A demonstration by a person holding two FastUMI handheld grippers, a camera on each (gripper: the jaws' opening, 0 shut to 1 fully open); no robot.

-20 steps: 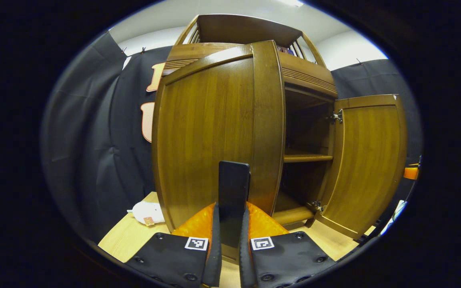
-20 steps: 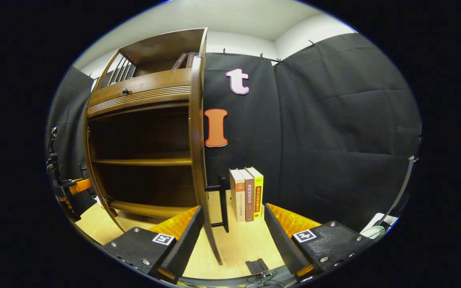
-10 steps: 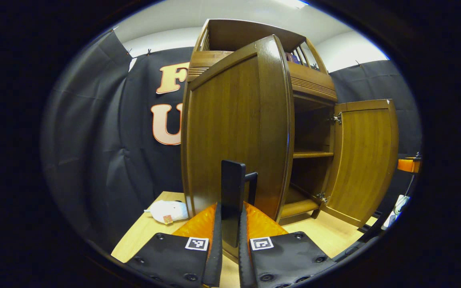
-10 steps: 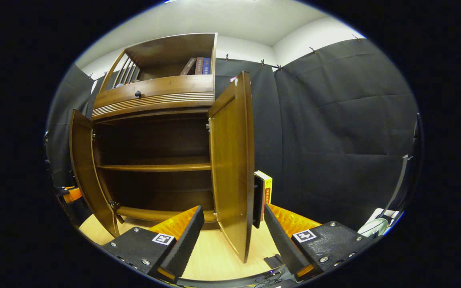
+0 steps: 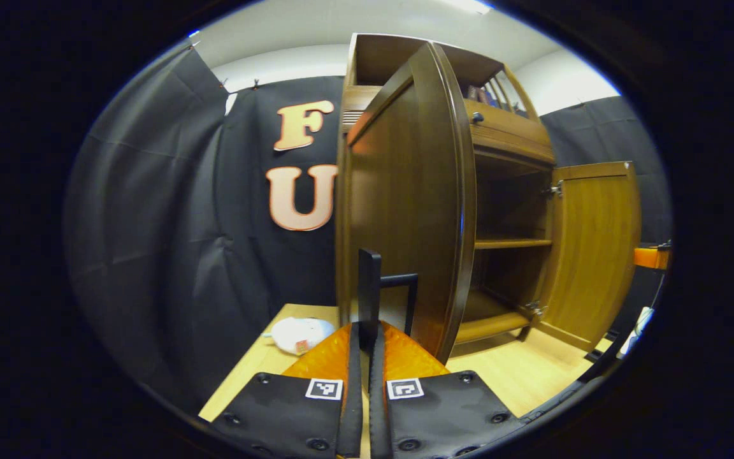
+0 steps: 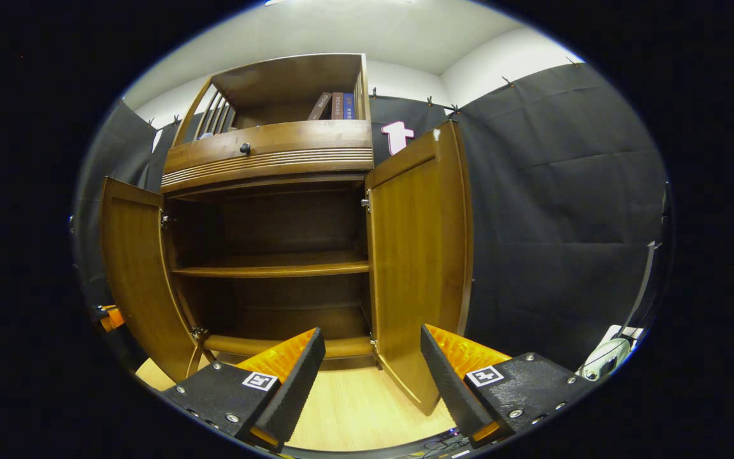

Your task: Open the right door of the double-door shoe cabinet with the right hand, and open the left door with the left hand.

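Observation:
The brown wooden shoe cabinet (image 6: 271, 159) stands with both doors swung out. In the left gripper view, my left gripper (image 5: 366, 335) is shut on the black bar handle (image 5: 369, 284) of the left door (image 5: 405, 210), which I see almost edge-on. Farther right in that view the right door (image 5: 596, 248) stands wide open. In the right gripper view, my right gripper (image 6: 370, 376) is open with nothing between its fingers. It hangs back from the right door (image 6: 421, 255), whose inner face shows. The left door (image 6: 134, 268) stands open at the left of that view.
Inside, a middle shelf (image 6: 271, 268) and a bottom board are bare. A drawer with a dark knob (image 6: 245, 148) sits above, and books (image 6: 335, 105) stand in the top rack. A white soft toy (image 5: 300, 335) lies on the light wooden floor by the left door.
The left door has swung further out with my left gripper on its handle. My right gripper has let the right door out from between its fingers and now faces the cabinet's inside.

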